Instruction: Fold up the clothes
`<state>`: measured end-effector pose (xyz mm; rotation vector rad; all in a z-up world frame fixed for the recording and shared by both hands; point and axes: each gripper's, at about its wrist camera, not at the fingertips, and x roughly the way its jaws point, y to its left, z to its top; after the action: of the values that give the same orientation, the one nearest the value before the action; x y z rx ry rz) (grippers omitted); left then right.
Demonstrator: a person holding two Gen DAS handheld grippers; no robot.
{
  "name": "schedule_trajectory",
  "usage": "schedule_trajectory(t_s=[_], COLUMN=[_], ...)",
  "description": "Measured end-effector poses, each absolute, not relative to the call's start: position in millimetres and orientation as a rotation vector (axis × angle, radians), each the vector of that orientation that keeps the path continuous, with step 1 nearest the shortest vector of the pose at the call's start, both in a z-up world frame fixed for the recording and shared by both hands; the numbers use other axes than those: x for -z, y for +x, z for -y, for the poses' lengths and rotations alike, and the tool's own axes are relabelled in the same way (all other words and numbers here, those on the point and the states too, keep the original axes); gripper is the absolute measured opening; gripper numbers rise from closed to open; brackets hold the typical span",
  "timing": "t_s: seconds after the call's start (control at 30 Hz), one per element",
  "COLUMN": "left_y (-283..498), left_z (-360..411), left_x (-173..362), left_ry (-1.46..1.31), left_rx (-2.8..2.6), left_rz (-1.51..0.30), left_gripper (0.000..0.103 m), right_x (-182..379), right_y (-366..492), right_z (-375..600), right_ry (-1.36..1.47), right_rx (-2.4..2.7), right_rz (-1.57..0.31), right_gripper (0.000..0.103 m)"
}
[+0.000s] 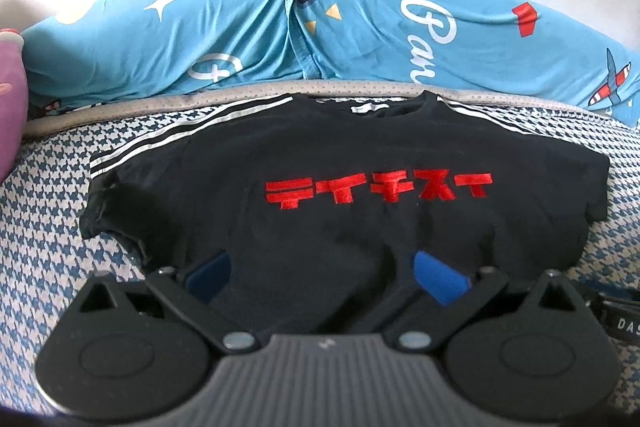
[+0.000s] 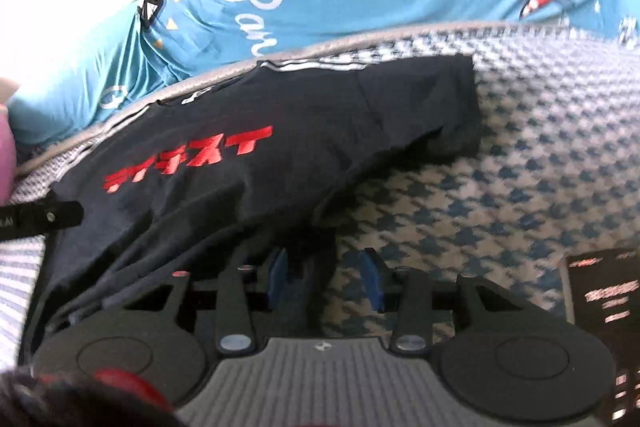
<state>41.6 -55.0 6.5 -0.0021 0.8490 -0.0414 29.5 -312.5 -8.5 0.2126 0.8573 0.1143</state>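
Note:
A black T-shirt (image 1: 360, 227) with red lettering and white shoulder stripes lies spread face up on the bed, collar toward the far side. My left gripper (image 1: 324, 275) hovers over the shirt's near hem, open wide, its blue pads (image 1: 438, 277) apart with only flat cloth below them. In the right wrist view the T-shirt (image 2: 280, 131) runs off to the left, with its side edge rumpled. My right gripper (image 2: 325, 279) is open at that lower side edge. Its left pad (image 2: 278, 279) is against the dark cloth and its right pad is over the bed cover.
A blue-and-white houndstooth bed cover (image 2: 540, 147) lies under everything. A bright blue printed quilt (image 1: 240, 39) is bunched along the far side by a white wall. A purple cushion (image 1: 10, 99) sits at the left. A black printed card (image 2: 600, 307) lies at the right.

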Motion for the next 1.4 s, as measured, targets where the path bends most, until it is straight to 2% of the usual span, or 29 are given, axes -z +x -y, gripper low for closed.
schedule_trajectory(t_s=[0.13, 0.27, 0.33, 0.37, 0.4, 0.47, 0.5, 0.87, 1.13, 1.4], left_y=[41, 41, 41, 41, 41, 41, 40, 39, 40, 47], left_z=[53, 51, 50, 50, 50, 52, 53, 54, 56, 49], left_x=[-7, -7, -7, -7, -7, -7, -8, -10, -14, -21], left_ry=[-0.002, -0.003, -0.003, -0.003, -0.003, -0.004, -0.004, -0.002, -0.019, -0.048], left_rx=[0.04, 0.039, 0.039, 0.039, 0.039, 0.045, 0.047, 0.046, 0.049, -0.009], left_rz=[-0.85, -0.85, -0.85, -0.851, -0.851, -0.85, -0.848, -0.84, -0.83, -0.8], left_gripper=[0.102, 0.102, 0.102, 0.102, 0.102, 0.102, 0.102, 0.102, 0.102, 0.102], right_x=[16, 18, 20, 21, 21, 19, 16, -24, -39, -20], right_y=[27, 19, 17, 16, 16, 16, 16, 1, 15, 56], right_z=[306, 292, 287, 285, 285, 291, 296, 323, 317, 273], right_ry=[0.239, 0.149, 0.113, 0.095, 0.079, 0.104, 0.125, 0.102, 0.093, 0.073], right_rx=[-0.185, -0.211, -0.217, -0.211, -0.2, -0.19, -0.177, 0.009, -0.076, -0.201], right_rz=[-0.904, -0.89, -0.879, -0.877, -0.875, -0.882, -0.885, -0.756, -0.639, -0.696], right_gripper=[0.042, 0.046, 0.035, 0.017, 0.01, 0.009, 0.005, 0.006, 0.007, 0.007])
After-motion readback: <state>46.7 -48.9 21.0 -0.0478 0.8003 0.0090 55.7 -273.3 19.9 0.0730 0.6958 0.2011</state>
